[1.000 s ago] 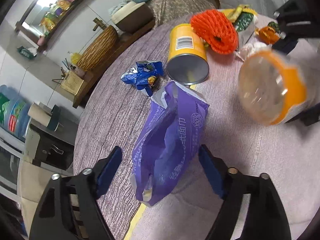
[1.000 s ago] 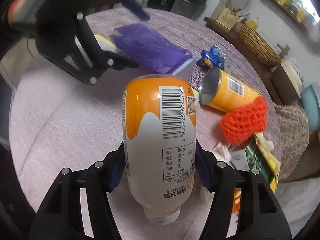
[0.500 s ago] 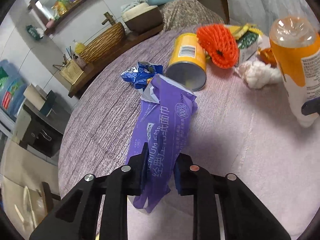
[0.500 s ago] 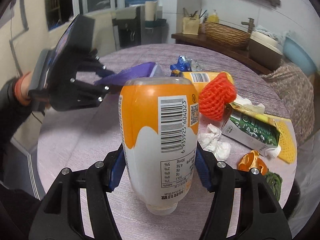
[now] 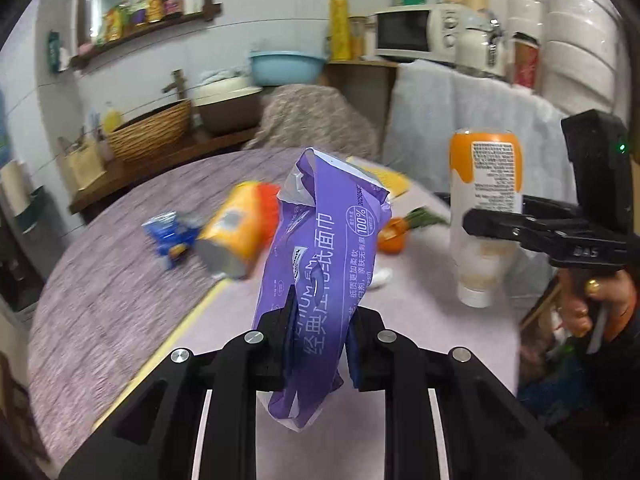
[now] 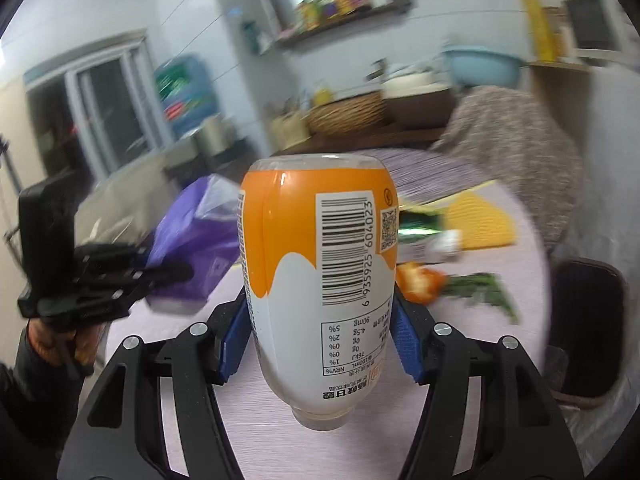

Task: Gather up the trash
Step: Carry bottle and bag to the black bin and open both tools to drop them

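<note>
My left gripper (image 5: 318, 344) is shut on a purple tissue wrapper (image 5: 324, 248) and holds it above the round table (image 5: 120, 264). My right gripper (image 6: 318, 340) is shut on an orange and white plastic bottle (image 6: 320, 280), held upside down, cap toward the camera. The bottle also shows in the left wrist view (image 5: 484, 208), with the right gripper (image 5: 560, 236) on it. The wrapper shows in the right wrist view (image 6: 196, 240) at left. On the table lie a yellow can (image 5: 232, 236), a blue wrapper (image 5: 170, 234), orange peel (image 6: 420, 282) and a green carton (image 6: 424, 232).
A dark bin (image 6: 588, 328) stands at the table's right edge. A wooden counter with a wicker basket (image 5: 152, 136) and bowls runs along the far wall. A covered chair (image 5: 312, 120) stands behind the table. A yellow mat (image 6: 480, 224) lies at the far side.
The left gripper closed on the purple wrapper and lifted it off the table. Both grippers have tilted up toward level, with the bottle still held in the right one.
</note>
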A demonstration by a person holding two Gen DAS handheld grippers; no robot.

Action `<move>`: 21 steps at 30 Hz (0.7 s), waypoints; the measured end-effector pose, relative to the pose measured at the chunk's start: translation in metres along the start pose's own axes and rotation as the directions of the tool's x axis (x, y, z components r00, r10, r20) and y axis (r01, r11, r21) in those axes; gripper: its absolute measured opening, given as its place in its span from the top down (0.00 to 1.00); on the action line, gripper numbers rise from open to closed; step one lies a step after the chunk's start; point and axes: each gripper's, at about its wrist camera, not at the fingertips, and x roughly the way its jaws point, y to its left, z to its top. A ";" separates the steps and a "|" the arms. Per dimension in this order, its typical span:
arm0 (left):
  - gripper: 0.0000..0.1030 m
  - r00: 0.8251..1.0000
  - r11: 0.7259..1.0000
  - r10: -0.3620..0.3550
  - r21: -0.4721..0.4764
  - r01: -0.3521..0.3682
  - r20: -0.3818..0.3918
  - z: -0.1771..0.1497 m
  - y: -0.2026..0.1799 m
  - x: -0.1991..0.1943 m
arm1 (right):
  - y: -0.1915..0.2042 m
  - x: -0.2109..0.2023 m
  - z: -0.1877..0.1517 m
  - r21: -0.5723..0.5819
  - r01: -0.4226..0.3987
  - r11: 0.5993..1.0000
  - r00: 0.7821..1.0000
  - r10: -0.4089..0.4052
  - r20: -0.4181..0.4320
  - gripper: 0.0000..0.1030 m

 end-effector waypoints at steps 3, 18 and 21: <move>0.80 0.994 0.994 -0.109 0.008 0.109 -0.009 0.029 -0.033 0.031 | -0.041 -0.033 0.003 0.071 0.169 0.983 0.982 -0.174 0.075 0.40; 0.80 0.908 0.943 -0.308 0.032 0.330 -0.284 0.130 -0.238 0.253 | -0.213 -0.107 -0.028 0.278 0.627 0.727 0.750 -0.660 0.035 0.40; 0.81 0.903 0.951 -0.279 0.034 0.306 -0.327 0.130 -0.256 0.285 | -0.238 -0.101 -0.040 0.288 0.640 0.712 0.742 -0.671 0.009 0.40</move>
